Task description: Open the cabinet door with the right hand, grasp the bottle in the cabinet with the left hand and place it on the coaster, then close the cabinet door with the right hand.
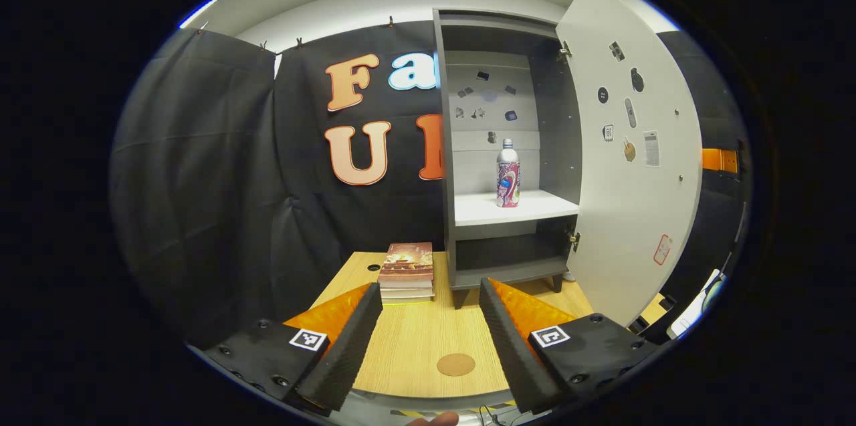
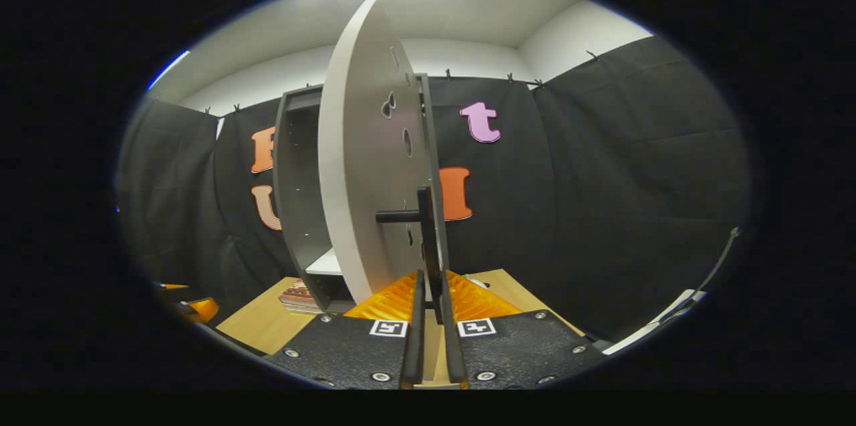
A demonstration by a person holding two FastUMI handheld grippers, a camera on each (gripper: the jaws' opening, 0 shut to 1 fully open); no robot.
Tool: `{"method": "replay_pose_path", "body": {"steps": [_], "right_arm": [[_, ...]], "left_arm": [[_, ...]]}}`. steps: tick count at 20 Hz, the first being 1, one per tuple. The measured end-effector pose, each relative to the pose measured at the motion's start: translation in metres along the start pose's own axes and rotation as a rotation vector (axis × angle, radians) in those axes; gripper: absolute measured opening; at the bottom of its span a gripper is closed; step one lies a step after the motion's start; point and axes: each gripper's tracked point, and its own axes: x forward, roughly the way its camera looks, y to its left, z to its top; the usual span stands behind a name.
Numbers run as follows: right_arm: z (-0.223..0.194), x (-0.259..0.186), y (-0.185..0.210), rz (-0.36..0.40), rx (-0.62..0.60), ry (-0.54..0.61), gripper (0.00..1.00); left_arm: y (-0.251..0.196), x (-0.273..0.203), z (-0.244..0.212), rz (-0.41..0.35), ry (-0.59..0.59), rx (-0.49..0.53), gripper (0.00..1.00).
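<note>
In the left gripper view the grey cabinet (image 1: 447,165) stands open. A pink patterned bottle (image 1: 508,175) with a silver cap is upright on its white shelf (image 1: 481,208). The white door (image 1: 628,165) is swung out to the right. A round brown coaster (image 1: 456,364) lies on the wooden table (image 1: 414,339), between my left gripper's fingers. My left gripper (image 1: 429,289) is open and low over the table's near edge, well short of the bottle. In the right gripper view the door (image 2: 354,165) is nearly edge-on, and my right gripper (image 2: 431,277) is shut on its black handle (image 2: 426,232).
A stack of books (image 1: 406,272) lies on the table just left of the cabinet's foot. Black cloth walls close in the booth behind and on both sides. The open door reaches out past the table's right edge.
</note>
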Motion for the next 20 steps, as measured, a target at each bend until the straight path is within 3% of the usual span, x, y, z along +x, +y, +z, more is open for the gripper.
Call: {"method": "replay_pose_path", "body": {"steps": [1, 2, 4, 6, 7, 11, 20], "right_arm": [[0.002, 0.0, -0.005, -0.005, -0.002, 0.0, 0.17], [0.002, 0.0, -0.01, -0.002, -0.002, 0.0, 0.1], [0.001, 0.0, -0.016, 0.002, -0.001, 0.003, 0.07], [0.001, 0.001, -0.023, 0.0, 0.001, 0.006, 0.17], [0.001, 0.002, -0.023, 0.006, 0.004, 0.008, 0.06], [0.001, 0.002, -0.02, 0.037, 0.022, 0.006, 0.07], [0.016, -0.017, -0.023, -0.018, 0.01, -0.082, 0.07]], "left_arm": [[-0.003, 0.0, 0.0, 0.0, -0.002, 0.0, 0.95], [-0.005, 0.001, 0.001, 0.001, -0.003, 0.001, 0.95], [-0.009, 0.002, 0.001, 0.002, -0.002, 0.002, 0.95], [-0.014, 0.003, 0.001, 0.002, -0.004, 0.001, 0.95], [-0.016, 0.002, 0.001, 0.002, -0.003, 0.001, 0.95], [-0.021, 0.002, 0.008, 0.006, -0.019, 0.001, 0.95], [-0.038, 0.031, 0.029, -0.028, -0.052, -0.02, 0.95]]}}
